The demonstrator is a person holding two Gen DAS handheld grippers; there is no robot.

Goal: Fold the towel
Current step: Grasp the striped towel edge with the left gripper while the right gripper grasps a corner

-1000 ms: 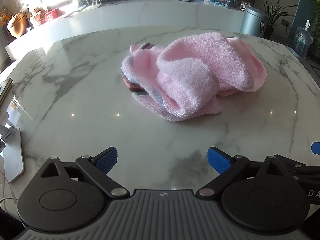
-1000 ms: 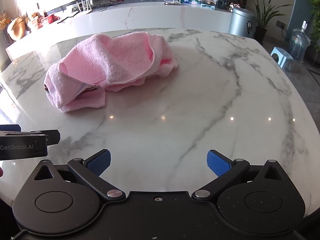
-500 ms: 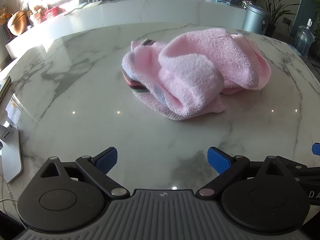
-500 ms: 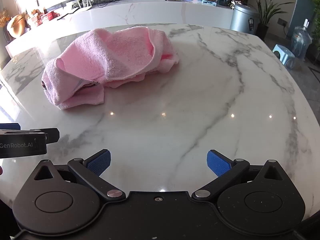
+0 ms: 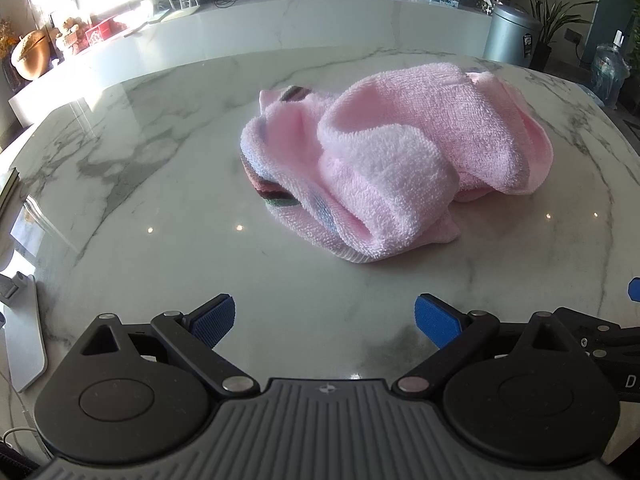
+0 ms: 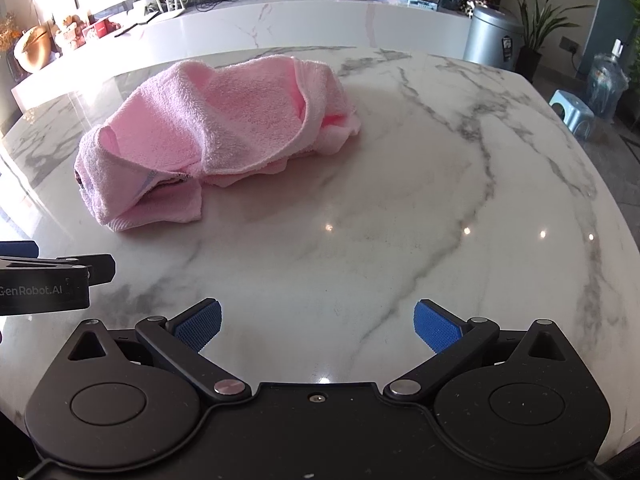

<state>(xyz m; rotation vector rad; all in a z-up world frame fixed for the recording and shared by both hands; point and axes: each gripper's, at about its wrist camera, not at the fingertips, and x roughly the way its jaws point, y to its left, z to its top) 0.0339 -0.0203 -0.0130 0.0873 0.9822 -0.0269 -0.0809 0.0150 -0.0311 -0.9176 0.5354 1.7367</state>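
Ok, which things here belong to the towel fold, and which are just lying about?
For the job:
- pink towel, crumpled on the marble table
- left tongs, open
- right tongs, open

Lying about:
- grey bin
- blue stool
- water bottle
- plant

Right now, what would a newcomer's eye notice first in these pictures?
First the crumpled pink towel, lying in a heap on the white marble table, with a striped band along its near-left edge. Then the two tools, the left tool and right tool, both open and short of the towel.
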